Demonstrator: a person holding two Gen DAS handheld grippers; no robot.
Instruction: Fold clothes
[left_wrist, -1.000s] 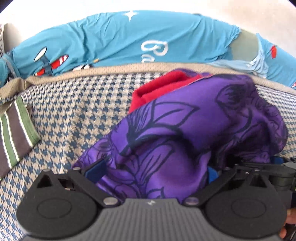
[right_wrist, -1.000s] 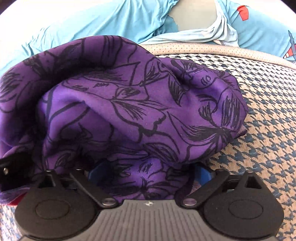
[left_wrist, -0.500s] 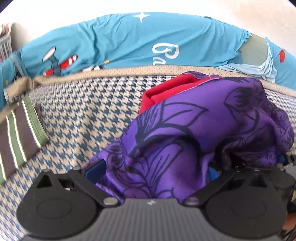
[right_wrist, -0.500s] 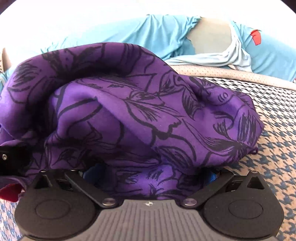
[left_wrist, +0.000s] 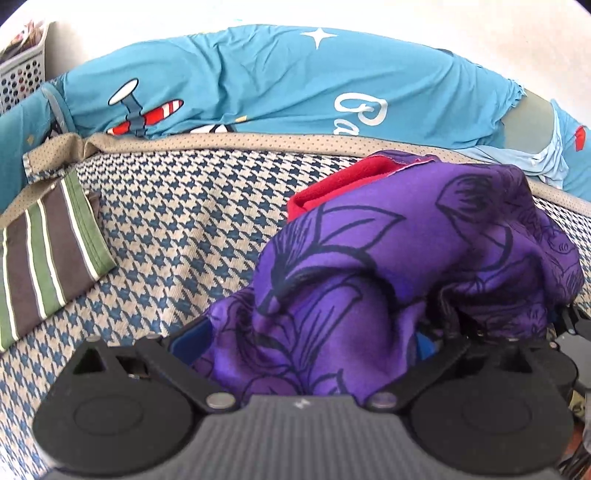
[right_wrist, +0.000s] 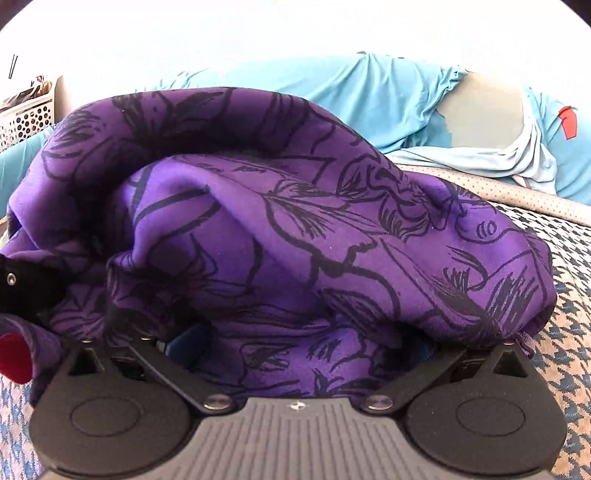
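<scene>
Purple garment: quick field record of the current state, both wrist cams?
garment: purple floral cloth, bunched, red lining showing
left gripper: fingers buried in the cloth, apparently holding it
right gripper: fingers buried in the cloth, apparently holding it
surface: houndstooth cover
nearby: striped folded item at left; blue printed bedding behind
fold state: not flat yet

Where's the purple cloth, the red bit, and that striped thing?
purple cloth (right_wrist: 332, 258): right wrist view, its bunched middle.
red bit (left_wrist: 332, 181): left wrist view, its top fold.
striped thing (left_wrist: 48, 251): left wrist view, its middle.
</scene>
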